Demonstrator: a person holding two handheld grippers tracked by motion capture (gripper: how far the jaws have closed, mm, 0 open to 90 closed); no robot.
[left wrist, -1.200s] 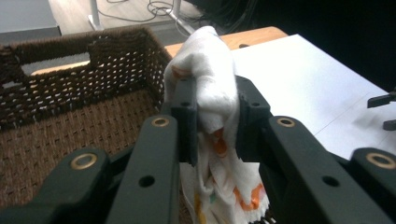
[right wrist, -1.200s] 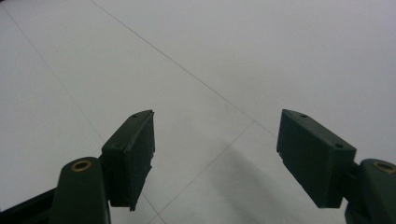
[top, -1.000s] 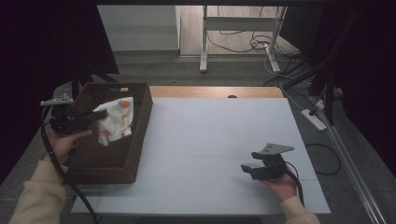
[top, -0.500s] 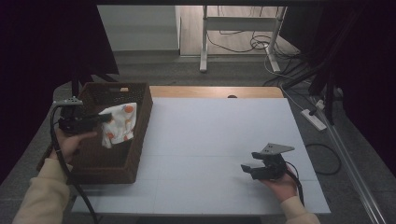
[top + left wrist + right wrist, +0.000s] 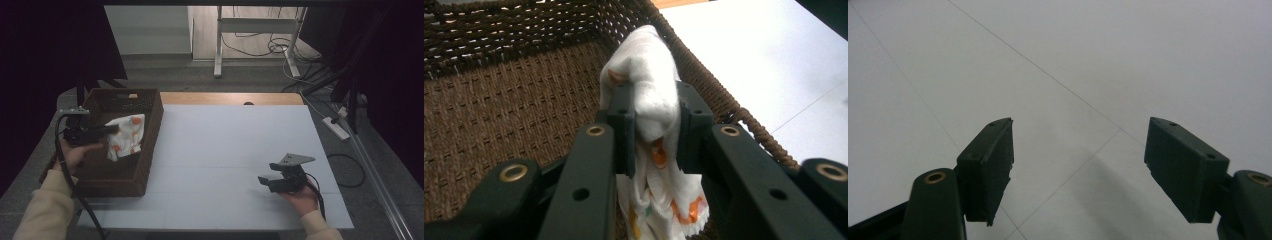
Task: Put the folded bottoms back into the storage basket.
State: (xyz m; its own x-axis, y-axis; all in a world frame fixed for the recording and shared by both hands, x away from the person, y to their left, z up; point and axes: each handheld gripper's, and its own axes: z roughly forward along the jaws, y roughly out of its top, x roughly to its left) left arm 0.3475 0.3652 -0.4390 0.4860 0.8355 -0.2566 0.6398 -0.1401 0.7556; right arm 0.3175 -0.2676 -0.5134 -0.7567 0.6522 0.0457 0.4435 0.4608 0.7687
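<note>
1. High view: the left gripper (image 5: 112, 129) holds a white cloth with orange print (image 5: 126, 142) over the inside of the brown wicker basket (image 5: 150, 107), at the table's left edge. The right gripper (image 5: 267, 181) rests on the white table (image 5: 225, 150), well apart from the basket.

2. Left gripper view: jaws clamped on the cloth (image 5: 651, 95), which hangs down inside the basket (image 5: 499, 100).

3. Right gripper view: jaws stand apart with nothing between them, above the bare table (image 5: 1098, 60).

Down goes the left gripper (image 5: 112, 129), sinking toward the wicker basket (image 5: 150, 150) with the white orange-patterned cloth (image 5: 126, 137) pinched in its jaws. The cloth, hanging above the basket's rim a second ago, now hangs lower, inside the basket's walls, and nearer the person.
</note>
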